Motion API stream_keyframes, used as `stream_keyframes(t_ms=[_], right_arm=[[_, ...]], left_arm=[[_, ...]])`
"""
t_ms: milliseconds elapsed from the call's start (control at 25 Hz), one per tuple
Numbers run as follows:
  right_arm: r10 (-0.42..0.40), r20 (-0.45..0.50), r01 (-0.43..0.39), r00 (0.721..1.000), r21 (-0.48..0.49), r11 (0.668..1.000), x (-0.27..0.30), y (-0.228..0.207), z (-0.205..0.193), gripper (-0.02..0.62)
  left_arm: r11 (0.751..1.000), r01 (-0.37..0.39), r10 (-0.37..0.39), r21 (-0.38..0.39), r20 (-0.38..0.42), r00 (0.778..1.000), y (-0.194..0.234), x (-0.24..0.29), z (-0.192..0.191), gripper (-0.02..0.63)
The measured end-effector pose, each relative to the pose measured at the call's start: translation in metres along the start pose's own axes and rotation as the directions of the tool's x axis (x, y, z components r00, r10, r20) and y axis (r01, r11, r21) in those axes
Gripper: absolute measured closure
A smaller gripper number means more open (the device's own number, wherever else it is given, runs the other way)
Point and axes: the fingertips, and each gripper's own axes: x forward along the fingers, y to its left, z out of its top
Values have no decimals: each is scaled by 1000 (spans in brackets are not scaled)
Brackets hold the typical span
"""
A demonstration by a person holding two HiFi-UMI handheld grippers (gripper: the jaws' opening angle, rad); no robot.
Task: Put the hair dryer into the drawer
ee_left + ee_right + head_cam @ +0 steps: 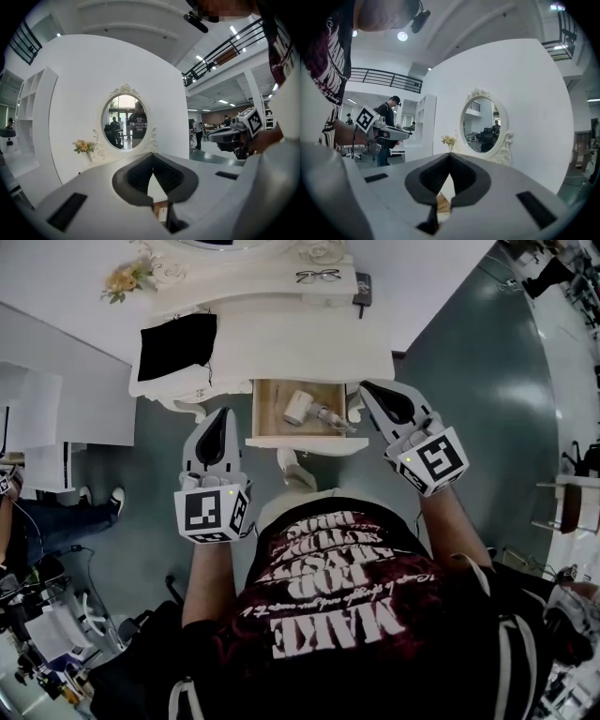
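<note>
The white hair dryer (pixel 305 409) lies inside the open wooden drawer (pixel 266 397) of the white dressing table (pixel 309 343). Neither gripper touches it. My left gripper (pixel 223 414) hangs just left of the drawer, level with its front, its jaws shut with nothing between them (pixel 152 155). My right gripper (pixel 367 388) is held up at the drawer's right edge, also shut and empty (pixel 449 155). Both point toward the table and its oval mirror (pixel 124 121). Each gripper shows in the other's view: the right gripper (pixel 229 136) and the left gripper (pixel 389 133).
On the table top lie a black cloth (pixel 176 345), glasses (pixel 319 276), a dark flat object (pixel 362 287) and a small flower bunch (pixel 127 279). A white shelf unit (pixel 47 418) stands at the left, with another person's legs (pixel 66 512) beside it. Grey floor spreads right.
</note>
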Motion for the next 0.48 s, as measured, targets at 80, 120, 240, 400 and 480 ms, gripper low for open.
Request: stream_keyframes(t_ms=[80,120,240,400,480], right_arm=[[0,-1,0,1000,-1,1000,-5,3,3,592],[0,-4,0,1000,1,1000,-8,4,3,592],[-1,-16,2,1000,6,1000,-11,6,-1,592],[1,-28,-1,1000,11,1000,-12,5,-5,592],[4,-33,-4,999,15,1000,-13,5,-7,592]], left_arm=[[1000,-2,2,1,-1,1000,-3,-6,0,601],[1000,-2,2,2,-2,1000,-4,-8,0,601],[1000,1,-1,5,-1,1000,-8,-12,-1,601],[1000,12,-12,11,0,1000,-14,-10,-1,601],[1000,18,-18,15,1,1000,-17,-7,0,601]])
